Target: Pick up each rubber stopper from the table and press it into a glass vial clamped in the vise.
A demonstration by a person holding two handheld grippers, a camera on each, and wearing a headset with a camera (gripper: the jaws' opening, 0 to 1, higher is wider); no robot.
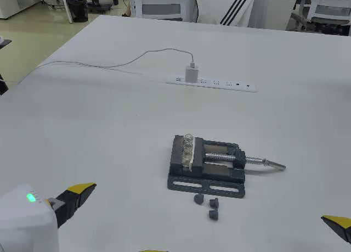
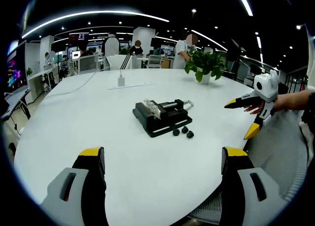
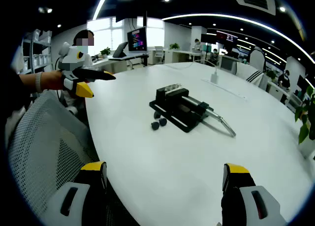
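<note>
A dark vise sits mid-table with clear glass vials upright in its jaws. Three dark rubber stoppers lie loose on the table just in front of it. My left gripper stands open and empty, well short of the vise and the stoppers. My right gripper is also open and empty, back from the vise and the stoppers. In the head view a yellow fingertip of the left gripper shows at the lower left, a right gripper fingertip at the lower right.
A white power strip with a plugged charger and a trailing cable lies behind the vise. The vise handle sticks out to the right. Mesh chairs stand at the table edge near both hands. Chairs and people are beyond the far side.
</note>
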